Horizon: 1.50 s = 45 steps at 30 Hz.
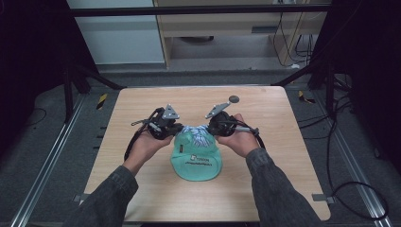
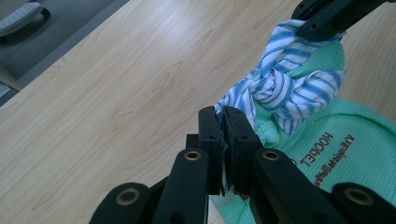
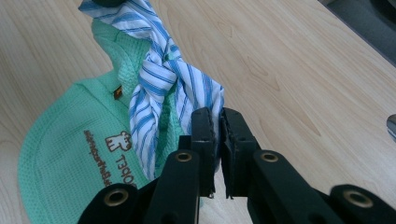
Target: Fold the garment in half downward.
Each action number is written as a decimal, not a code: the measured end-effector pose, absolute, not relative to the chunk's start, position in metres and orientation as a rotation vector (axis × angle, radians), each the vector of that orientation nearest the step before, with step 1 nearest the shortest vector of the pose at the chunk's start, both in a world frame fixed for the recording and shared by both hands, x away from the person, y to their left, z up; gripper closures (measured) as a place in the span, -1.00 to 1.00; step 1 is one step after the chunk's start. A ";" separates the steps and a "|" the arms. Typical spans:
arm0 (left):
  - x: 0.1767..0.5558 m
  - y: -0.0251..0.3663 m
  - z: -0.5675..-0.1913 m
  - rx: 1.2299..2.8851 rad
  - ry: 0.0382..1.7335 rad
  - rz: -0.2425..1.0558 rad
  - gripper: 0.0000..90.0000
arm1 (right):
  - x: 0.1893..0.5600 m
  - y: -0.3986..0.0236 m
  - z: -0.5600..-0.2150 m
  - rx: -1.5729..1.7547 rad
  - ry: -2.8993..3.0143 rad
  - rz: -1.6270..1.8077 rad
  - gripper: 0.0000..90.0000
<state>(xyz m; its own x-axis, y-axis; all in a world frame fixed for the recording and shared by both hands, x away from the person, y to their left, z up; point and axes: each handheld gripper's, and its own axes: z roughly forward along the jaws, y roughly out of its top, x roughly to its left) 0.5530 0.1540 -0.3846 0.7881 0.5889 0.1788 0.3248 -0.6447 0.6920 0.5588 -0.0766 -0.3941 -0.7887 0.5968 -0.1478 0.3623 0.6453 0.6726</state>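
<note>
Nearest the person, two grey sleeves (image 1: 272,189) come in from the bottom edge and meet over the green cap (image 1: 196,158), which lies flat near the middle of the table (image 1: 142,189), printing upward. At the cap's far end a blue-and-white striped strap (image 1: 196,131) is twisted into a knot (two tails run out sideways). The left gripper (image 2: 224,119) has its jaws pinched together on one tail; the right gripper (image 3: 215,119) is clamped the same way on the other tail. Both hands sit just beside the cap, so they crowd its far end.

Beyond them the wood is bare, apart from a small dark round disc (image 1: 233,99) near the far edge. Open tabletop stretches left and right to the rounded corners. Past the far edge stand black frame bars and loose cables (image 1: 302,45) on the floor.
</note>
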 end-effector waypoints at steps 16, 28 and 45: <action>0.541 0.153 -0.390 2.274 0.663 0.507 0.92 | 0.541 -0.082 -0.396 0.743 2.509 0.926 0.88; 0.535 0.153 -0.393 2.257 0.657 0.499 0.92 | 0.537 -0.085 -0.398 0.727 2.511 0.940 0.87; 0.527 0.151 -0.401 2.236 0.654 0.485 0.91 | 0.527 -0.086 -0.409 0.717 2.525 0.927 0.85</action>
